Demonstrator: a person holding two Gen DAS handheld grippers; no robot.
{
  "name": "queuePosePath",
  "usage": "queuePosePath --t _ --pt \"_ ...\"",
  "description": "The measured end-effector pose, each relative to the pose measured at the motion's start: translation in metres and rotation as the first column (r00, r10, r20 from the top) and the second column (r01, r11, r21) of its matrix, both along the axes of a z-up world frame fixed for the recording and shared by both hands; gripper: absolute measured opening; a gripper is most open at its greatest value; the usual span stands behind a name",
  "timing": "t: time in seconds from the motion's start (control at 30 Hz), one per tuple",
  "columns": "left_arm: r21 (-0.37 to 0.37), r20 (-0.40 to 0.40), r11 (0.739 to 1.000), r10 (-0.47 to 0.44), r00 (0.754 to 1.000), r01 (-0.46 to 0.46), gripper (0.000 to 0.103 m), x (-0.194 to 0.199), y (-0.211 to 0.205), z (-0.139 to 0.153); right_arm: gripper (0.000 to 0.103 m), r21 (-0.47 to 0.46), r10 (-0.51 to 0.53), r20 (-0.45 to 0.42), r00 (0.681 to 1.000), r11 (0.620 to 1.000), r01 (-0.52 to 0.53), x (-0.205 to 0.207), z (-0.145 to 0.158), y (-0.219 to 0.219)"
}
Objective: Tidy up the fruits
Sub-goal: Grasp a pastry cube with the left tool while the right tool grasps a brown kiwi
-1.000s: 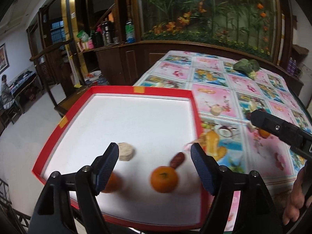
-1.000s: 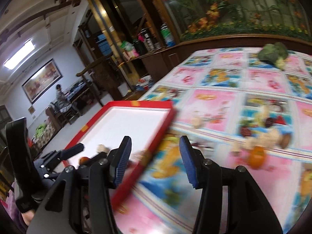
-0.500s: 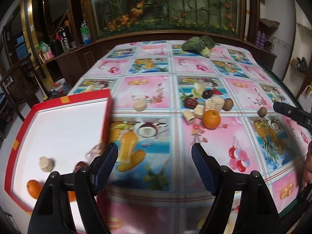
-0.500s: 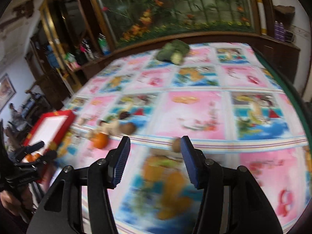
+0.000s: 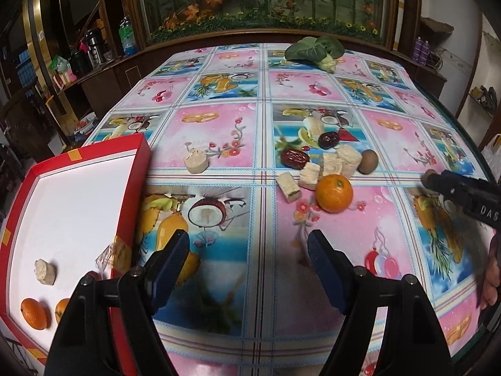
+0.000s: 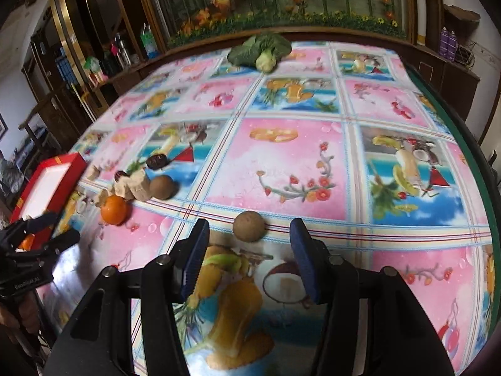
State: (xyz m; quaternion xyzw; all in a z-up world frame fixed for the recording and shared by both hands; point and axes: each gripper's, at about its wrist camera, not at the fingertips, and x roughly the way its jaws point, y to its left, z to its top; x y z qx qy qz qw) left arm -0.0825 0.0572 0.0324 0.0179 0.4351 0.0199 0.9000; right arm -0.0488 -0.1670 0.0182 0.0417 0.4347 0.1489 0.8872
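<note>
My left gripper (image 5: pixel 249 250) hangs open over the printed tablecloth, with nothing between its fingers. Ahead of it lie an orange (image 5: pixel 333 193), two dark dates (image 5: pixel 294 158), several beige chunks (image 5: pixel 332 164) and a brown round fruit (image 5: pixel 368 162). The red tray (image 5: pixel 137 163) at left holds two oranges (image 5: pixel 33 312) and a beige chunk (image 5: pixel 45 272). My right gripper (image 6: pixel 248 238) points down at a lone brown round fruit (image 6: pixel 249 226). Its jaws are closing, the fruit sits at the gap between the fingertips, and the pads stand clear of it.
A leafy green vegetable (image 6: pixel 261 50) lies at the table's far side. One beige chunk (image 5: pixel 196 162) sits alone near the tray's corner. The table's green edge (image 6: pixel 469 156) runs along the right. A dark wooden cabinet and a flower picture stand behind.
Both views swung right, from the tray to the fruit on the cloth. The lone brown fruit now sits between the right fingertips, whose gap has narrowed slightly.
</note>
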Motion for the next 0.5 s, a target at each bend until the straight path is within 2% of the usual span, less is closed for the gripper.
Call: queuePosePath --t 0.07,0.17,0.33,0.4,0.5 --pt "-0.022 -0.011 1.000 -0.001 1.000 0.000 0.078 0.006 0.001 -0.001 0.034 -0.028 0.004 -0.026 1.000 1.000 -0.005 0.005 -0.005 0.007" --pt "-0.022 -0.024 1.000 0.002 1.000 -0.002 0.078 0.017 -0.001 -0.005 0.025 -0.060 -0.009 -0.014 1.000 0.998 0.008 0.005 -0.007 0.009" --pt "-0.057 -0.048 0.998 -0.003 0.999 0.001 0.077 0.036 -0.005 -0.011 0.025 -0.020 -0.027 -0.018 0.999 0.999 0.026 0.004 -0.007 0.002" --pt "-0.047 -0.049 0.999 0.009 0.999 -0.011 0.077 0.044 -0.007 -0.014 0.025 -0.019 -0.027 -0.017 0.999 0.999 0.027 0.004 -0.007 0.002" --pt "-0.062 -0.046 0.998 0.006 0.999 -0.009 0.067 0.053 -0.006 -0.017 0.025 -0.017 -0.025 -0.014 1.000 1.000 0.025 0.004 -0.007 0.003"
